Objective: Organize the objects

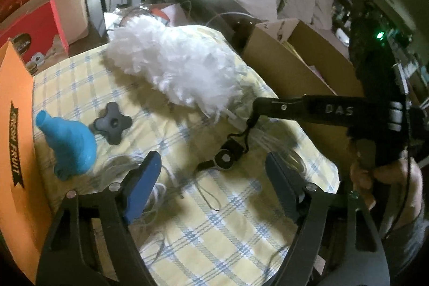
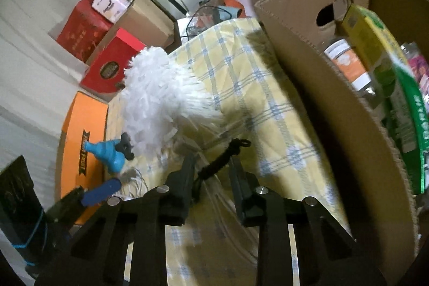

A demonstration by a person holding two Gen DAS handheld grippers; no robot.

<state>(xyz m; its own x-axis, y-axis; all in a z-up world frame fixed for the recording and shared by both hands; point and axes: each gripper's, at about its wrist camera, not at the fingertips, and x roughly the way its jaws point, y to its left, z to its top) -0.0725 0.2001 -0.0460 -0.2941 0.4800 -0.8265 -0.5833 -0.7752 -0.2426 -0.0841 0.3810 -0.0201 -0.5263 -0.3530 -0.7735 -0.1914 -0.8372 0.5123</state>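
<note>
Right tool (image 2: 211, 160) narrowed around the duster (image 2: 161, 93) handle (grip unclear), probably for boxing; left tool (image 1: 211, 164) spread, empty.

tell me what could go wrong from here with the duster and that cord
1. The right gripper is at the duster handle end, where the black cord runs between its fingers; it may catch only the cord, leaving the duster dangling.
2. Lifting could drag the duster's fluff over the black knob and blue toy and shift them.
3. The thin loop under the open left gripper could snag.
</note>
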